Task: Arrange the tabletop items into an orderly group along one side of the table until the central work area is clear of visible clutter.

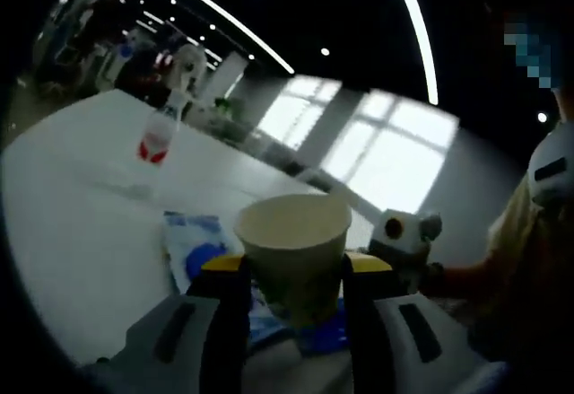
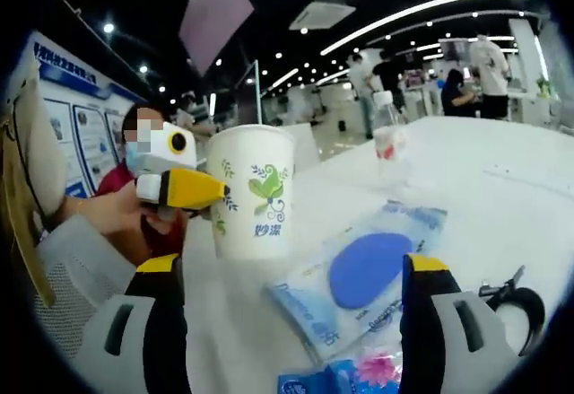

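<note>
Behind paper cup [image 1: 293,252], blue pkt [image 1: 199,252] partly hidden; L hand-held gripper [image 1: 293,300] clamps cup.

Paper cup [image 2: 251,192] — "妙潔" printed; other txt illegible.

- Paper cup [image 2: 252,192]: cream white, with a green leaf sprig and green characters printed on its side.
- Flat packet [image 2: 363,273]: pale blue and white, with a large dark blue oval in the middle.
- Small wrapper [image 2: 354,374]: bright blue with a pink flower.
- Plastic bottle [image 1: 160,134]: clear, with a red and white label.
- Bench [image 1: 72,232]: plain white.
- Left gripper [image 1: 291,273] and right gripper [image 2: 291,268]: black fingers [image 2: 429,331] with yellow tips on grey bodies.
- Clip [image 2: 511,300]: black.
</note>
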A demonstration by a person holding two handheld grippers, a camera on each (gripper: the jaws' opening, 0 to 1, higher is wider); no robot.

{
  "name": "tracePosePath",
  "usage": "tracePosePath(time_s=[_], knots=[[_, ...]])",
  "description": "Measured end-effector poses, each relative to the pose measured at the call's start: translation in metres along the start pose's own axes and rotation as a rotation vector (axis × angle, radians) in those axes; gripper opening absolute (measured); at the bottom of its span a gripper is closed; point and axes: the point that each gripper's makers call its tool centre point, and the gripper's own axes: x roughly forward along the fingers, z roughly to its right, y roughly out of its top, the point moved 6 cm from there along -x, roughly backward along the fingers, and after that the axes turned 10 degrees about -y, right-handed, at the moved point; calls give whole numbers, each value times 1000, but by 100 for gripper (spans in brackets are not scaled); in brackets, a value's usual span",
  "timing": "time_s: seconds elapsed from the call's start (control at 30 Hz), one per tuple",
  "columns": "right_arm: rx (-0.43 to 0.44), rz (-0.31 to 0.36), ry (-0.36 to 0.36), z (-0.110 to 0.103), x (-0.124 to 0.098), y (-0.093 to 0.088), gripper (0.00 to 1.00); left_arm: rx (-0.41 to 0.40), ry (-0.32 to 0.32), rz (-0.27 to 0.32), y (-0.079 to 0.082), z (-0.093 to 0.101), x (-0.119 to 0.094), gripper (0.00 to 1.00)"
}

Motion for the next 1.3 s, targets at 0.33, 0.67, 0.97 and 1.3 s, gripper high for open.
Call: tracePosePath(time_s=[0.33, 0.67, 0.97, 1.3], knots=[[-46, -56, -25, 2, -11, -7, 100, 129, 43, -69, 2, -4, 0, 37], [-75, -93, -65, 8, -23, -11, 100, 294, 93, -103, 11, -6, -2, 37], [-62, -104, -94, 9, -35, -10, 100, 496, 135, -163, 18, -4, -1, 37], [-47, -134, -113, 8, -43, -16, 100, 622, 165, -203, 23, -1, -2, 37]])
